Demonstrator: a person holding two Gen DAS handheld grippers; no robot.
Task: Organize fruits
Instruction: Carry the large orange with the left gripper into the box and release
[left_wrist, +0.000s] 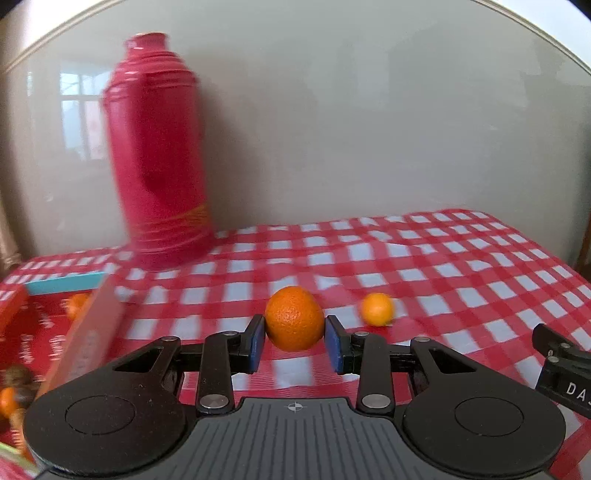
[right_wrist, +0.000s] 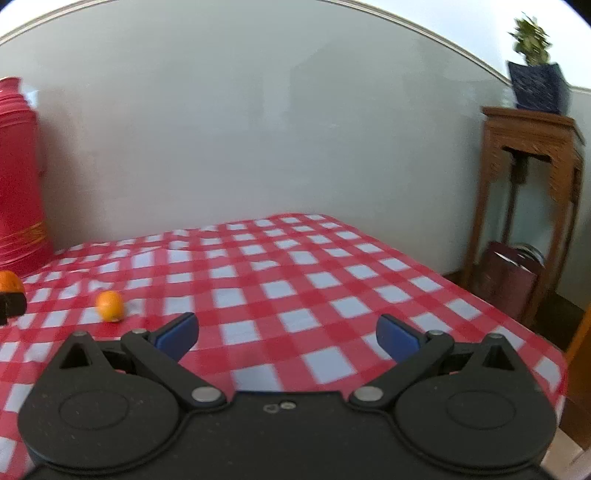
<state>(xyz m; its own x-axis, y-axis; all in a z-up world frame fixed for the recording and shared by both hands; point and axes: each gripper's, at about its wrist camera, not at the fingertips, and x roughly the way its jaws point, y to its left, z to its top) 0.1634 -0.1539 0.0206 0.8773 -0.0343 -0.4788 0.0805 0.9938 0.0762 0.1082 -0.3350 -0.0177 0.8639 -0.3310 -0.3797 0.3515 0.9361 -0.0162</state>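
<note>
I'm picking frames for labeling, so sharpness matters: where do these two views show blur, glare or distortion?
Left wrist view: the red thermos and box are motion-smeared, the held orange stays sharp, and the glossy wall reflects a window. Right wrist view: the potted plant is smeared, the small orange soft, and the fisheye bows the wall trim.

Glossy plastic flask (left_wrist: 159, 147), dimpled-skinned orange (left_wrist: 294, 317), checked tablecloth (right_wrist: 295, 266), wooden stand (right_wrist: 532, 155).
</note>
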